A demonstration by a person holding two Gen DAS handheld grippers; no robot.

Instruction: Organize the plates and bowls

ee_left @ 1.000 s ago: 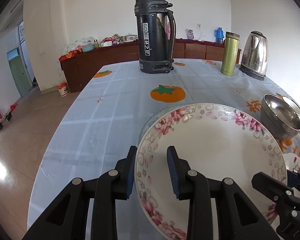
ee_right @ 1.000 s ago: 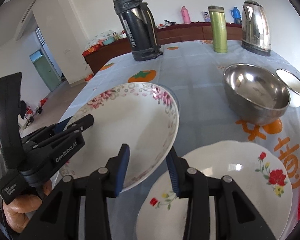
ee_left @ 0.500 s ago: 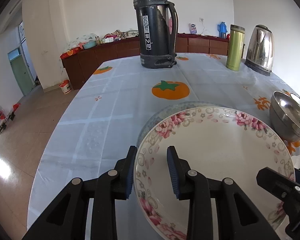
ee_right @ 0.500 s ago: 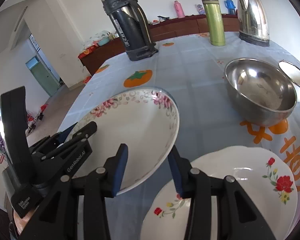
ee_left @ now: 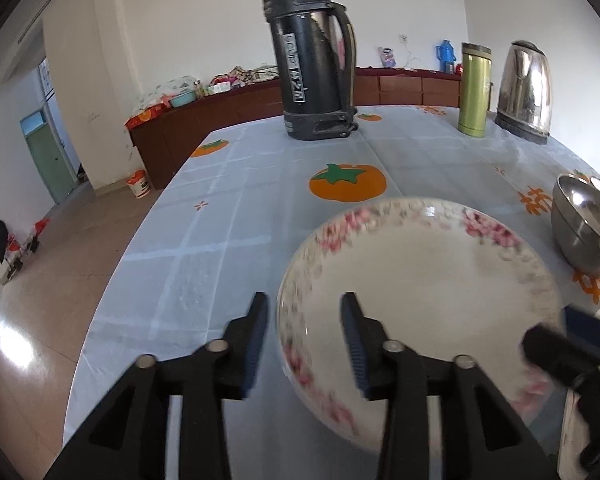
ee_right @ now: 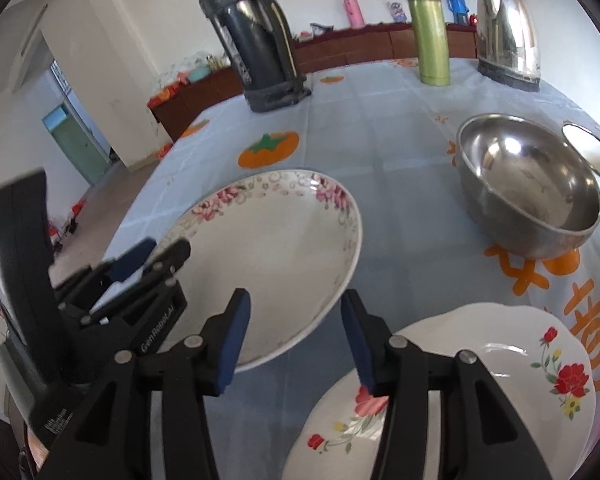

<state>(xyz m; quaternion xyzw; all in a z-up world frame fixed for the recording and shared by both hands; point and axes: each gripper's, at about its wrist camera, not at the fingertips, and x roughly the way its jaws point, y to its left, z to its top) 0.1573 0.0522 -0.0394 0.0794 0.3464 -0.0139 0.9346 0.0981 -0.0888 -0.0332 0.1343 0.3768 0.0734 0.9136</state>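
1. Both pairs of jaws stand apart, having just been opening: left gripper [ee_left: 303,340] and right gripper [ee_right: 295,336] straddle opposite rim edges of the pink-flowered plate [ee_right: 276,248], pads off it

2. That plate lies mid-frame on the desk [ee_right: 380,120], released

3. Unsorted, I judge: red-flowered plate [ee_right: 480,392] lower right, steel bowl [ee_right: 532,184] and white bowl [ee_right: 592,152] at right, none stacked

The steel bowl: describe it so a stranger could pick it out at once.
Start at the table with the orange-fruit cloth and look along its right side. Past the red-flowered plate stands the steel bowl, the only bare metal dish, deep and shiny, with no floral pattern.
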